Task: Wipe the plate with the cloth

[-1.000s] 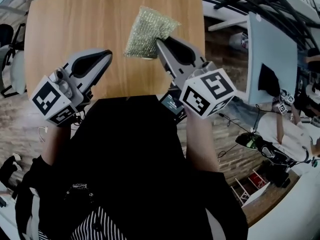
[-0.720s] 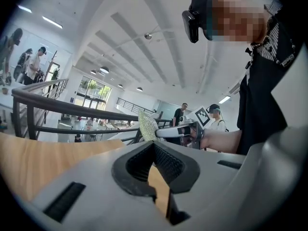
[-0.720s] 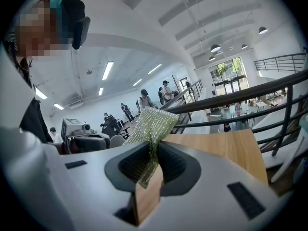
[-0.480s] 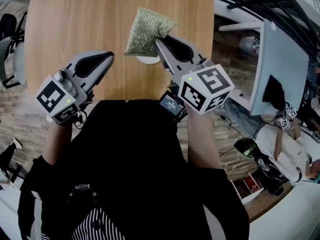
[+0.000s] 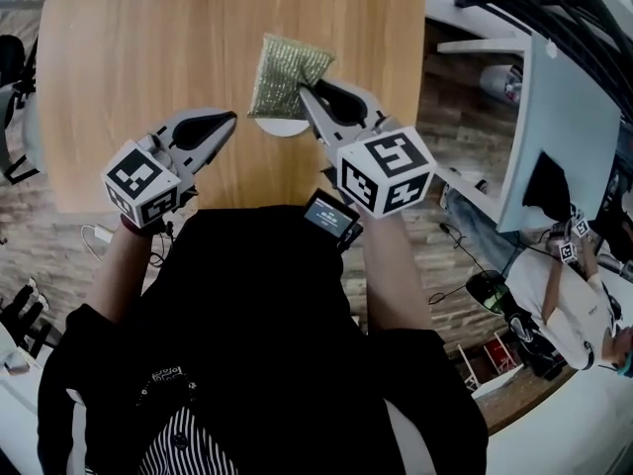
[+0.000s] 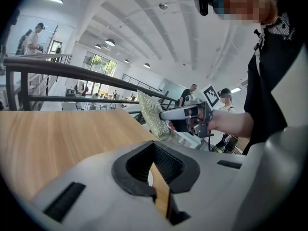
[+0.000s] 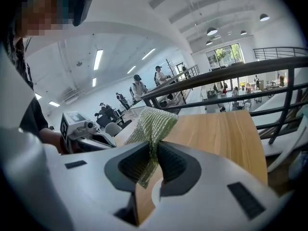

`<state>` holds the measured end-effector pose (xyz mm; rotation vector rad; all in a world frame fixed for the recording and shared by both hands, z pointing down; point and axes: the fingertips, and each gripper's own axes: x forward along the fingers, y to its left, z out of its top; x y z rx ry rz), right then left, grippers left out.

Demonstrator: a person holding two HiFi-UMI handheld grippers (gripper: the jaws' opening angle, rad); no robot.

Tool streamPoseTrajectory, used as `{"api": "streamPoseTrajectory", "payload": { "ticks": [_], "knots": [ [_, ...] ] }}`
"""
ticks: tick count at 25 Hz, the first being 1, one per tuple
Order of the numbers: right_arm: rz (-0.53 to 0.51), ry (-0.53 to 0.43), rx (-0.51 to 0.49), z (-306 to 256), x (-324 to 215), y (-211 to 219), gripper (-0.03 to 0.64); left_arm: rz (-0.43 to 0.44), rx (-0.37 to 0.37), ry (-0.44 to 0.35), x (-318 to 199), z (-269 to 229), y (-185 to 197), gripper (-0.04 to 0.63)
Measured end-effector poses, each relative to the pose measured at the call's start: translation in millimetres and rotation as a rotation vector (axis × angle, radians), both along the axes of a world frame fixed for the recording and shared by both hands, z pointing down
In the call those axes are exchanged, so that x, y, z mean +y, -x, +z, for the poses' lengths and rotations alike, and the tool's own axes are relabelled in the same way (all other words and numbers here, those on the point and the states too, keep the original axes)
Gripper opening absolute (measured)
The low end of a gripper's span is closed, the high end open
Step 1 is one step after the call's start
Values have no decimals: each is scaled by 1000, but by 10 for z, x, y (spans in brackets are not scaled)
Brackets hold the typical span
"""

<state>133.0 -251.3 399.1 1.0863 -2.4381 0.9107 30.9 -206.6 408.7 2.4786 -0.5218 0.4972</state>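
Two grippers hang over the bench (image 5: 148,47), near its front edge. The right gripper (image 5: 309,92) has its fingers clenched on one corner of the cloth (image 5: 287,72), a glittery green-gold mesh that fans out beyond the tips. The plate (image 5: 280,126), small and white, lies on the bench under the cloth and is mostly hidden by it; only a sliver of rim shows. The cloth does not appear to touch it yet. The left gripper (image 5: 229,120) sits just left of the plate, fingers closed together on nothing.

The step in hand looks like bringing the cloth down onto the plate. To do it well, the right gripper should probably tip forward so that the loose, broad part of the cloth lies flat on the plate and the fingers do not scrape it. The plate looks light and may slide under a sideways stroke, so the left gripper could brace its rim. Short, light circular strokes seem safest, with a firm hold on the corner so the mesh does not pull free.
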Motion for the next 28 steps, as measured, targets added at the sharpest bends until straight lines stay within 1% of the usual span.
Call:
{"api": "streamPoseTrajectory", "payload": {
  "ticks": [5, 8, 11, 16, 22, 25, 28],
  "knots": [
    [-1, 41, 25, 327, 99, -37, 49, 50, -53, 23, 26, 440, -135, -2],
    [-12, 61, 54, 515, 141, -64, 49, 44, -96, 55, 22, 702, -169, -2],
    [-15, 90, 80, 717, 159, -125, 49, 41, -150, 94, 32, 970, -187, -2],
    [-46, 143, 134, 1094, 230, -189, 49, 100, -259, 116, 83, 1428, -260, -2],
    [-93, 197, 167, 1437, 377, -167, 49, 154, -313, 153, 161, 1753, -369, -2],
    [-121, 209, 189, 1552, 434, -140, 49, 185, -340, 159, 200, 1883, -390, -2],
    [-135, 223, 198, 1667, 463, -142, 49, 239, -403, 133, 211, 2076, -392, -2]
  ]
}}
